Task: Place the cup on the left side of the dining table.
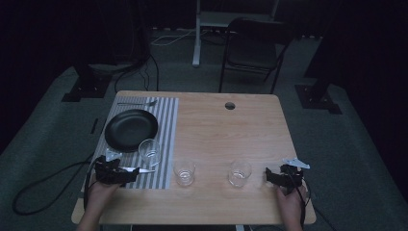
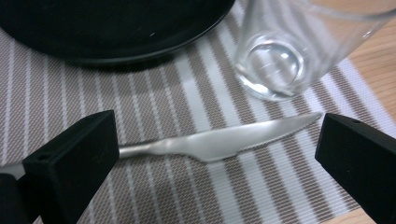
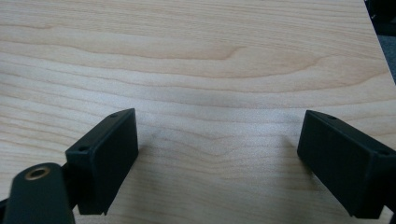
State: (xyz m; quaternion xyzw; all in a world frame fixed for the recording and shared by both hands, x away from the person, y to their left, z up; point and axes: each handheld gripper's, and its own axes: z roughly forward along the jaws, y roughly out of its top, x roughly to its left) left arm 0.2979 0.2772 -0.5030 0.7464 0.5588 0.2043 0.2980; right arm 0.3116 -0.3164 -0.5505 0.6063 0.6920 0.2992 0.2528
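A silver knife (image 2: 219,140) lies flat on the striped placemat (image 2: 154,102), its blade pointing right. My left gripper (image 2: 214,129) is open just above it, with a jaw on each side of the knife and the handle end passing behind the left jaw. In the high view the left gripper (image 1: 122,173) is at the mat's near edge, with the knife (image 1: 139,169) sticking out to its right. My right gripper (image 1: 269,177) rests near the table's front right. It (image 3: 219,123) is open over bare wood, holding nothing.
A black plate (image 1: 131,129) and a fork (image 1: 137,103) are on the placemat. One clear glass (image 1: 149,151) stands on the mat just beyond the knife. Two more glasses (image 1: 184,172) (image 1: 239,173) stand on the wooden table (image 1: 221,130) between the grippers. A chair (image 1: 252,48) stands behind the table.
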